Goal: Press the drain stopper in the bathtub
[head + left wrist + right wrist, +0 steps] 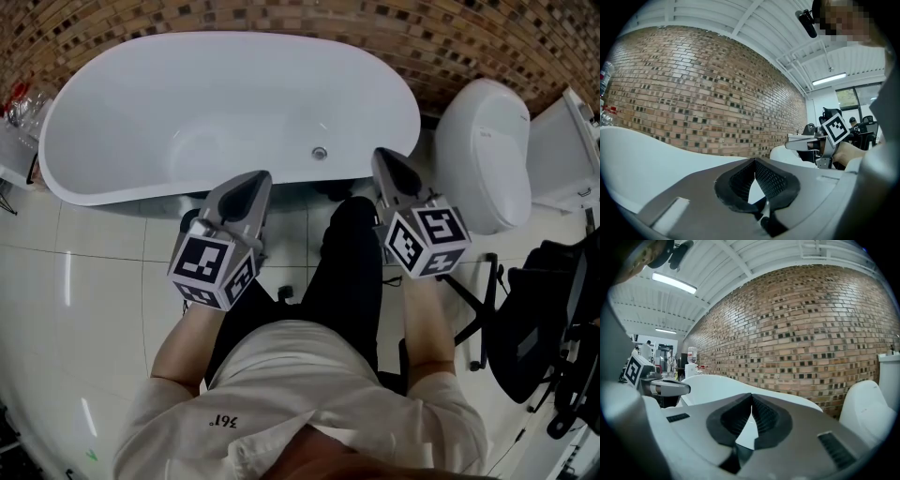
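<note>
A white freestanding bathtub (122,141) fills the top of the head view. Its small round metal drain stopper (320,153) sits on the tub floor near the front wall. My left gripper (251,184) hovers over the tub's front rim, left of and nearer to me than the stopper, jaws shut on nothing. My right gripper (386,160) is held beyond the tub's right end, also shut and empty. In the left gripper view the closed jaws (753,161) point over the tub rim (642,150). In the right gripper view the closed jaws (751,395) face the tub (722,383).
A white toilet (483,155) stands right of the tub, with its tank (567,150) further right. A brick wall (281,19) runs behind. A black chair (544,319) is at the right, bottles (19,108) at the far left. The person's dark trousers (347,281) are between the grippers.
</note>
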Action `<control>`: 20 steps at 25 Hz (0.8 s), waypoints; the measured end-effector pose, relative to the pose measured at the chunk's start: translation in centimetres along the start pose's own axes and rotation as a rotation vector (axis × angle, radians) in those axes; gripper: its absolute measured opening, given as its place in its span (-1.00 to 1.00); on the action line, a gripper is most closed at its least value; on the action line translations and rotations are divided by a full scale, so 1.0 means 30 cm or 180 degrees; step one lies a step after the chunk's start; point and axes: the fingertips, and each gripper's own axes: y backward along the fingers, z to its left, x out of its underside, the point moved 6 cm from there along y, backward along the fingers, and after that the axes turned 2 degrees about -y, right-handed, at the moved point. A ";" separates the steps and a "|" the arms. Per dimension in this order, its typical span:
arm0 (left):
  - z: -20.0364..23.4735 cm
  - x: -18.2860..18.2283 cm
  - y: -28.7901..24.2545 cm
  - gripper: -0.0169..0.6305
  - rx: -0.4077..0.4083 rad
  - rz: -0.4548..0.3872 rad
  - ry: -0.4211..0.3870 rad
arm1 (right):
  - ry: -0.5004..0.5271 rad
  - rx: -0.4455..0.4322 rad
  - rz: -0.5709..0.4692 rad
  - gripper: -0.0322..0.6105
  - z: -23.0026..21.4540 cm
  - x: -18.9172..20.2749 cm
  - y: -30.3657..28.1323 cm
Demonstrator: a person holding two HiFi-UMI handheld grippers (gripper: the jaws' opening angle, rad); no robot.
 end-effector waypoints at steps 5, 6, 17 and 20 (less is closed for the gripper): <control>-0.009 0.017 -0.005 -0.93 0.0018 0.0044 0.0028 | -0.0063 -0.0014 0.0022 -0.88 -0.003 0.056 0.006; -0.011 0.018 -0.005 -0.93 0.0022 0.0046 0.0023 | -0.0029 -0.0006 0.0012 -0.88 -0.001 0.057 0.008; -0.012 0.061 0.003 -0.93 -0.0033 0.0089 0.0000 | 0.0044 -0.0013 -0.0069 -0.88 0.002 0.069 0.025; -0.009 0.075 0.004 -0.93 -0.0057 0.0103 0.0014 | 0.0040 -0.0023 -0.0065 -0.88 -0.003 0.072 0.027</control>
